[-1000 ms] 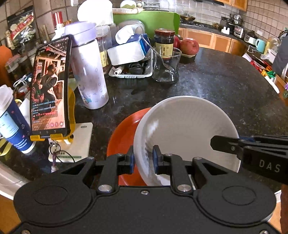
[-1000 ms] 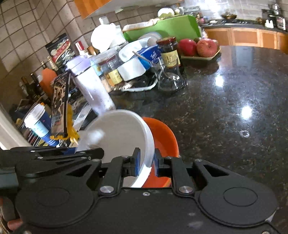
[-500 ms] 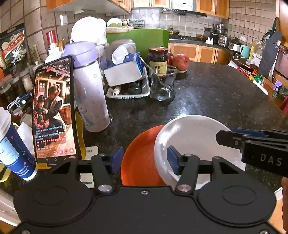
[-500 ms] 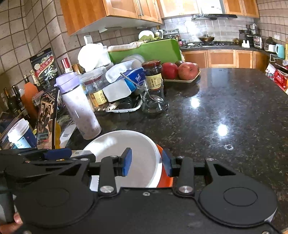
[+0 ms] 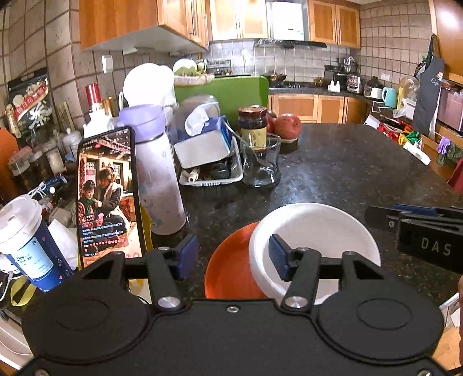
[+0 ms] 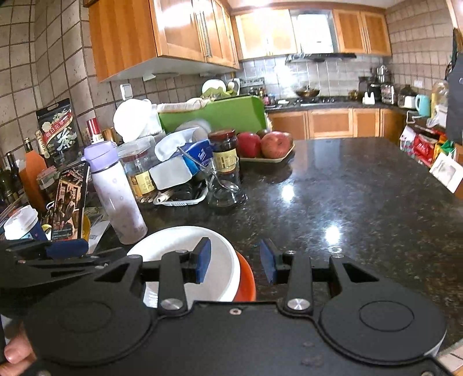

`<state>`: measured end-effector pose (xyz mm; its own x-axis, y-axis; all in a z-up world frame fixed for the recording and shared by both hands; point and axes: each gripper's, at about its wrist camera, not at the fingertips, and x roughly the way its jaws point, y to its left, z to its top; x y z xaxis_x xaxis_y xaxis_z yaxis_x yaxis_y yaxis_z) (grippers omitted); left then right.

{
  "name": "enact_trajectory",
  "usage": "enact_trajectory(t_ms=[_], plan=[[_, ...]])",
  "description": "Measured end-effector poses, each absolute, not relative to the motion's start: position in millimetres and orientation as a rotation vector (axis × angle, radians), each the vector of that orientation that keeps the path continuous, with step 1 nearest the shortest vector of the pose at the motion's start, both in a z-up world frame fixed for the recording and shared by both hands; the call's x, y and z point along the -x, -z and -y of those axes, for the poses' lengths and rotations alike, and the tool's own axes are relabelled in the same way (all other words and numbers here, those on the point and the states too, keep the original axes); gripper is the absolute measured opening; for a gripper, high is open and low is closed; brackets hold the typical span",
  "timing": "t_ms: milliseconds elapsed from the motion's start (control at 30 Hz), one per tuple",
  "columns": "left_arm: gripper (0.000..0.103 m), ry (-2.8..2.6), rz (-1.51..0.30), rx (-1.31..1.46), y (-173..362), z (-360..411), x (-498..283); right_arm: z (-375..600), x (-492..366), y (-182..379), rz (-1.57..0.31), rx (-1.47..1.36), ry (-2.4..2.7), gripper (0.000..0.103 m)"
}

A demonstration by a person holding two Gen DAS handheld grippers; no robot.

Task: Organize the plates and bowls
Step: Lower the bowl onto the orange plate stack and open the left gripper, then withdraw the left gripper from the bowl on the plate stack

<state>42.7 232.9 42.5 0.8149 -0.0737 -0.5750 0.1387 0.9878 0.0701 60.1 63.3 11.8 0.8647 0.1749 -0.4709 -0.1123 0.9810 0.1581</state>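
Both sets of jaws are released, the left gripper (image 5: pixel 228 256) and right gripper (image 6: pixel 235 264) each straddling a rim of the white bowl (image 5: pixel 315 231) without pressing. The bowl sits in the orange plate (image 5: pixel 228 269) on the worktop (image 6: pixel 347 202), beside the bottle (image 5: pixel 157 179). It looks stiff, smooth and breakable; take the rim. The gripper bodies hide its near edge

Both views are evenly and brightly lit. In the right wrist view, overhead light throws round glare spots onto the polished dark countertop (image 6: pixel 361 202) and washes out the upper cabinets (image 6: pixel 260 31). The range hood (image 5: pixel 286 20) is overexposed in the left wrist view. Fisheye distortion bends the wall tiles (image 6: pixel 34 57) and cabinet lines at the edges (strongest at the corners). Focus is acceptable throughout; distant items appear slightly soft.
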Motion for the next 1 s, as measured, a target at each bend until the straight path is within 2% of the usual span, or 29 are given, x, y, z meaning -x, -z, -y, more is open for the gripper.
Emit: enact_trajectory(t_ms=[567, 1000], plan=[[0.060, 0.060, -0.622, -0.079, -37, -213, -12, -57, 3, -12, -0.454, -0.055, -0.185, 0.044], [0.060, -0.004, -0.662, -0.090, -32, -208, 21, -48, 38, -7, -0.488, -0.094, -0.128, 0.044]])
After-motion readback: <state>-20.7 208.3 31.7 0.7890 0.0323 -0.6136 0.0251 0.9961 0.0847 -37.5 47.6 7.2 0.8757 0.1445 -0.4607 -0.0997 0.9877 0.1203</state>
